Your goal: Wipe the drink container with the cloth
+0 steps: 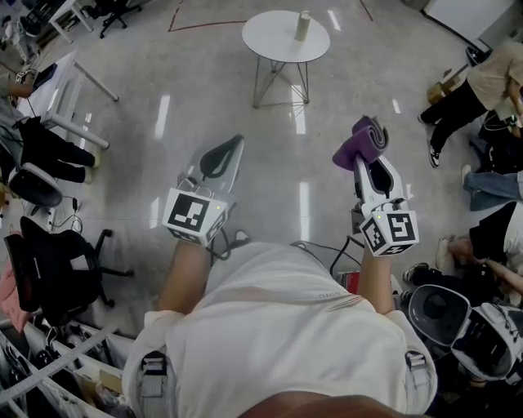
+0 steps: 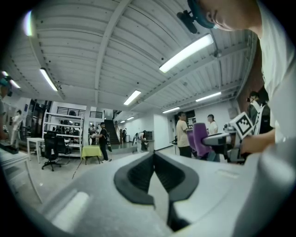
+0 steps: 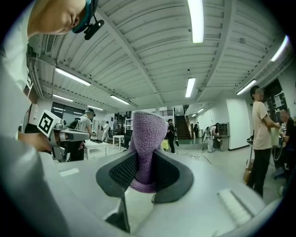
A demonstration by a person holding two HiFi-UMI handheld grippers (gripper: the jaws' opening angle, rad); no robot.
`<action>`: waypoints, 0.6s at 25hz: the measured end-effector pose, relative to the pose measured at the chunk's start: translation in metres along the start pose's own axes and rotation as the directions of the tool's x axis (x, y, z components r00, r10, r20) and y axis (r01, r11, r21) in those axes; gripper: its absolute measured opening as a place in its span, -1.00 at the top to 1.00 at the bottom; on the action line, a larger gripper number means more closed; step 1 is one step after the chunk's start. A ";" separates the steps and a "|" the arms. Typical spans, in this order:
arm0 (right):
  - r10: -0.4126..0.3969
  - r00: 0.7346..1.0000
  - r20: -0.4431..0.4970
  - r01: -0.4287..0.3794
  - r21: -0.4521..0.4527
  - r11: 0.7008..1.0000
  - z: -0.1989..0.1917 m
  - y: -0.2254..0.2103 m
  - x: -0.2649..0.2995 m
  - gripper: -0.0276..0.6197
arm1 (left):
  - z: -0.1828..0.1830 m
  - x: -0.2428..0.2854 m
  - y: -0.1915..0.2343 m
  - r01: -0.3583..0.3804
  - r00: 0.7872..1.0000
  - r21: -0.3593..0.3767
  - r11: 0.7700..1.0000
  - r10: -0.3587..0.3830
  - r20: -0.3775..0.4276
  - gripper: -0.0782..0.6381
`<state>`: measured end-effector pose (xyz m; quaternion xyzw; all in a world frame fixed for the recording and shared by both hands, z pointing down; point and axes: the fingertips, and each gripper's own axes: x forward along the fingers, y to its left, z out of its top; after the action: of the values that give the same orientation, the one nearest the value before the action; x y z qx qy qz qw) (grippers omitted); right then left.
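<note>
Right gripper (image 1: 372, 163) clamps purple cloth (image 1: 359, 143), wad poking past jaws; left gripper (image 1: 231, 147) closed, empty. Drink container (image 1: 303, 25) upright on round table (image 1: 270, 37), well ahead of both. Best: approach, steady container with left before wiping

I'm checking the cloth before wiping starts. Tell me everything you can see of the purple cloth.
The purple cloth is fuzzy terry, soft-looking, folded into a thick roll. The right tool is shut on it: both dark pads pinch its lower part, and the rest sticks out past the tips, curling over. It hangs in the air above the floor, short of the round white table; nothing else touches it.
</note>
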<state>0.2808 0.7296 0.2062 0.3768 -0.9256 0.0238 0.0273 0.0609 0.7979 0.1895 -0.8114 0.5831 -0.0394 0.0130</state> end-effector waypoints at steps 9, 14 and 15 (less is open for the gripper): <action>0.005 1.000 -0.010 -0.005 0.012 1.000 -0.004 0.055 0.051 0.62 | -0.015 -0.033 0.070 -0.004 1.000 -0.019 1.000 0.004 0.011 0.78; -0.007 1.000 -0.006 0.007 -0.006 1.000 -0.004 0.087 0.089 0.62 | -0.036 -0.041 0.112 0.002 1.000 -0.013 1.000 -0.003 -0.023 0.78; -0.003 1.000 -0.003 0.003 -0.015 1.000 -0.002 0.091 0.095 0.62 | -0.037 -0.041 0.119 0.001 1.000 -0.009 1.000 -0.001 -0.024 0.78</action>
<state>0.1497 0.7286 0.2129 0.3778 -0.9252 0.0174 0.0316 -0.0673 0.7992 0.2161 -0.8111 0.5831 -0.0463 0.0023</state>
